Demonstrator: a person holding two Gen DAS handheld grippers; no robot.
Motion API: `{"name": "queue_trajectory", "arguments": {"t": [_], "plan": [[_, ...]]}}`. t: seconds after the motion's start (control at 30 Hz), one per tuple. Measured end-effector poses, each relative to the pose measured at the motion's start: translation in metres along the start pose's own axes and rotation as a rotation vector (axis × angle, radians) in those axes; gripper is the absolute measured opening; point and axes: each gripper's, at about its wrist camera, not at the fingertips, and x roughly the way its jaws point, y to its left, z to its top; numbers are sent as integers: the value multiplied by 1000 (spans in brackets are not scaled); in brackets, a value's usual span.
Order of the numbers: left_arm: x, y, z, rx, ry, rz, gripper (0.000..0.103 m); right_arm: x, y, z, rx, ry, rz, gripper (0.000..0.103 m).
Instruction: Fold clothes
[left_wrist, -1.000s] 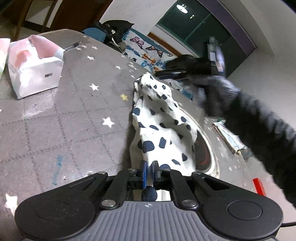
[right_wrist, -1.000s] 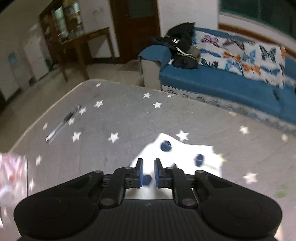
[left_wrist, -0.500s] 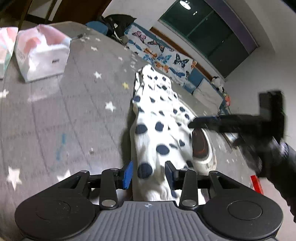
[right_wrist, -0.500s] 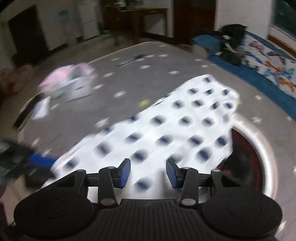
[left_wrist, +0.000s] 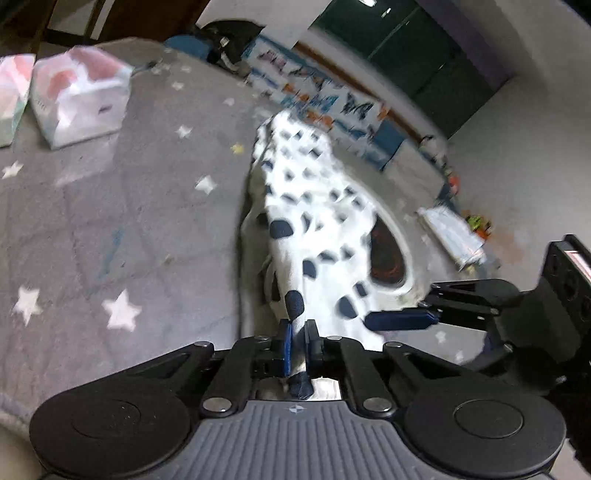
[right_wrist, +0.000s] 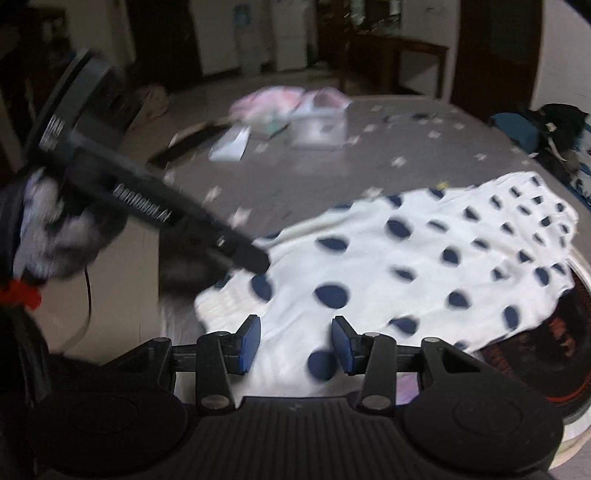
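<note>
Grey, star-printed quilted cloth (left_wrist: 110, 206) covers the round table on which the work is laid out, with a butterfly-print sofa (left_wrist: 325, 99) beyond its far edge. A white garment with dark blue spots (right_wrist: 424, 258) lies stretched from the near edge toward the far side, partly draped over a round inset with a dark red centre (left_wrist: 388, 258) at the right.

The near corner of the garment is clamped between the closed fingers of the left gripper (left_wrist: 297, 345), and the cloth is seen lifted into a ridge from that grip. The right gripper (right_wrist: 295, 343) is held with its jaws apart just above the near hem, with nothing between them; its blue pad (left_wrist: 399, 320) is also visible in the left view, just beside the cloth's right edge.

The step in hand is judged to be the taking of the second near corner before a fold is begun. The next move appears to call for the right jaws to be lowered over the hem and closed on it, so that both corners can be carried together toward the far end.

Open table surface is available on the left, between the garment and the tissue packs (left_wrist: 79, 103) at the far left. On the right less room is offered: the inset's rim and a flat packet (left_wrist: 450, 232) lie near, and the table's edge curves close behind them.
</note>
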Motion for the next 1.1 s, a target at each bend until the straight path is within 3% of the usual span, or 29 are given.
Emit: {"name": "queue_trajectory", "arguments": {"t": [0.13, 0.33, 0.57, 0.63, 0.77, 1.0, 1.1], "plan": [[-3, 6, 3, 11, -2, 35, 17, 2, 5, -8, -1, 13, 0, 43], [-20, -13, 25, 115, -108, 21, 18, -18, -9, -7, 62, -21, 5, 43], [17, -27, 49, 168, -107, -35, 17, -34, -71, -11, 280, -101, -128, 41], [32, -29, 54, 175, -84, -39, 17, -34, -93, -15, 343, -113, -195, 41], [51, -25, 57, 183, -39, -7, 17, -31, -142, -26, 486, -139, -238, 41], [59, -34, 72, 230, -33, 17, 18, -12, -202, -27, 616, -208, -197, 42], [66, -40, 85, 246, -39, 30, 23, 2, -218, -22, 637, -231, -179, 44]]}}
